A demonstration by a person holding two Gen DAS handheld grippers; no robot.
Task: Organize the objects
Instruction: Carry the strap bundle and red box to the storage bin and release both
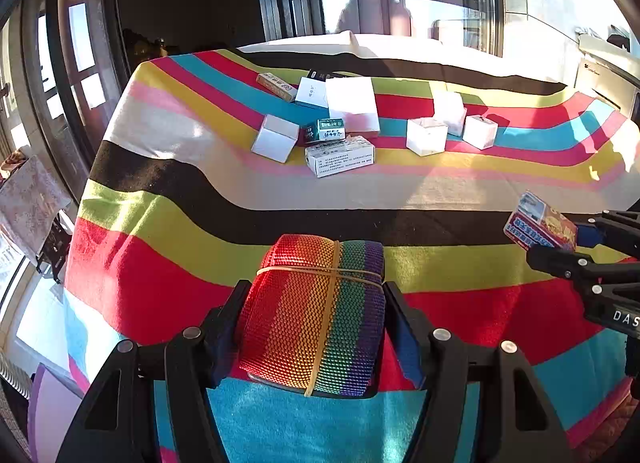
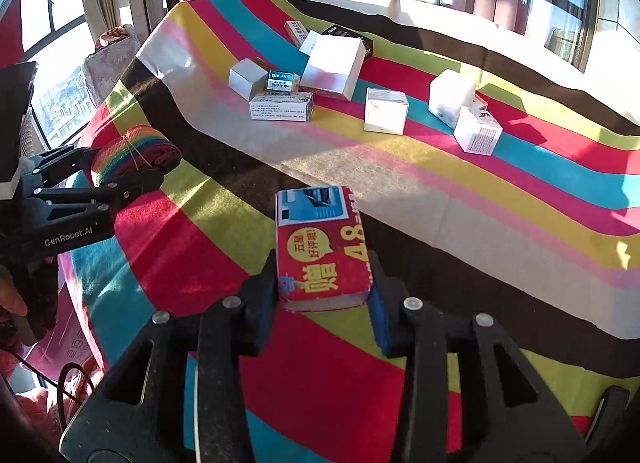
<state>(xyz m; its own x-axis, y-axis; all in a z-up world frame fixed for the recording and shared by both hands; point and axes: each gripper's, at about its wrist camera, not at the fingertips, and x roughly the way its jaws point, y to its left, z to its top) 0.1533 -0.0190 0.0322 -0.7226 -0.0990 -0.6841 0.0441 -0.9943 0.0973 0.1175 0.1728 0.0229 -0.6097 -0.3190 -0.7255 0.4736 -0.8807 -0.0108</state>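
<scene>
Above the striped cloth, the left gripper clamps a rainbow webbing roll — the right gripper pinches a red-and-blue box — with small cartons scattered well beyond.

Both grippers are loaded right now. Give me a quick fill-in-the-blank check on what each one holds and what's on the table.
1. The left gripper is shut on a rainbow webbing roll bound by a yellow ____ band.
2. The right gripper is shut on a red and ____ box.
3. The white boxes rest on a ____ cloth.

Missing words: rubber; blue; striped
</scene>
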